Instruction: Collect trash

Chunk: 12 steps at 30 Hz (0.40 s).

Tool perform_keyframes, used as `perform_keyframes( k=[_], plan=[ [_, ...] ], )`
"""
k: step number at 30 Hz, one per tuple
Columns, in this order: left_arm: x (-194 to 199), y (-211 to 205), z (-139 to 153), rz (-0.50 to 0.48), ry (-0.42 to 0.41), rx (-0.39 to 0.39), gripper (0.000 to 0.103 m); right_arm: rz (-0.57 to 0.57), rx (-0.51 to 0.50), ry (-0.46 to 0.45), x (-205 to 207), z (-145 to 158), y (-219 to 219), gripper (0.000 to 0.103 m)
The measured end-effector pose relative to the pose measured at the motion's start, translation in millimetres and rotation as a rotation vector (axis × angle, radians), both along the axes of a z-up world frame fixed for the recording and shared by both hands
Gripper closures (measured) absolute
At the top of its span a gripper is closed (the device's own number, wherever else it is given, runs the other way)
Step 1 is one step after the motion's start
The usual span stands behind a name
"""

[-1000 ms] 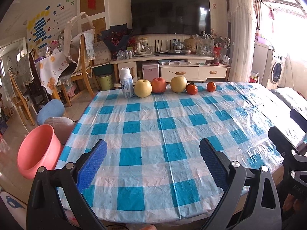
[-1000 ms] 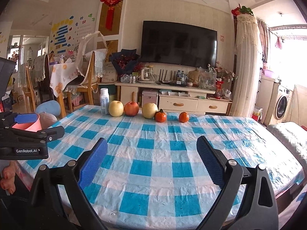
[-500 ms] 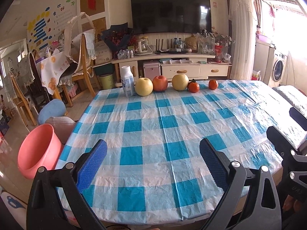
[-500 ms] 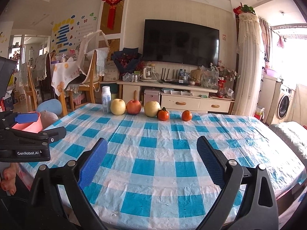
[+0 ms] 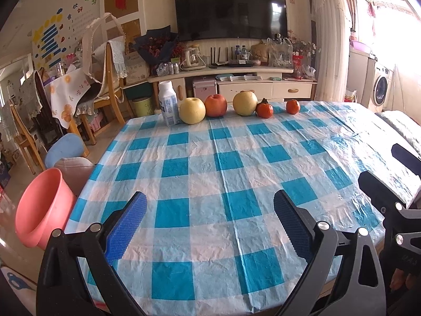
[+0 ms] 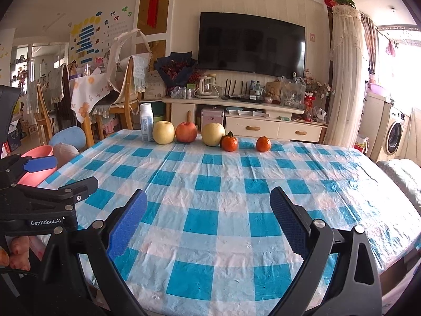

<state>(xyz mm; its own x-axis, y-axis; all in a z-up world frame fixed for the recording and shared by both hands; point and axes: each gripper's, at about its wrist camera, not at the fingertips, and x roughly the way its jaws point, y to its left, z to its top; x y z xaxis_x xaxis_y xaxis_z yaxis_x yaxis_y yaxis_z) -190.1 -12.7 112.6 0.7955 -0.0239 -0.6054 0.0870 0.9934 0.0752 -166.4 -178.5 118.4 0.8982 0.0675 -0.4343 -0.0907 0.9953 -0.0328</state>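
A white plastic bottle stands upright at the far left end of a row on the blue-checked table. To its right sit a yellow apple, a red apple, another yellow apple and two small orange fruits. My left gripper is open above the near table edge, nothing between its fingers. My right gripper is open too, likewise far from the row. A pink bucket stands on the floor left of the table.
Stools and wooden chairs crowd the floor left of the table. A TV cabinet with clutter lines the back wall, a green bin beside it. A washing machine is at the right. A hand holds the left gripper's body.
Both cameras have eased slightly forward and lower toward the table; the fruit row looks a little nearer. Both grippers stay open and nothing on the table has moved.
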Motion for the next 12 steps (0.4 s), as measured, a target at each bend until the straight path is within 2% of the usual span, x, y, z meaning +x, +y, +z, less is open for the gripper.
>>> perform_keyframes(
  k=[4,6,12],
  plan=[
    [25,9,-20,0.029,0.085,-0.031,0.007,0.009,0.038,0.076,26,-11,-2,0.008],
    [46,15,-34,0.065,0.155,-0.027,0.007,0.005,0.051,0.123,44,-19,-2,0.008],
    [102,24,-77,0.146,0.306,-0.073,0.007,0.022,0.029,0.294,104,-55,7,0.008]
  ],
)
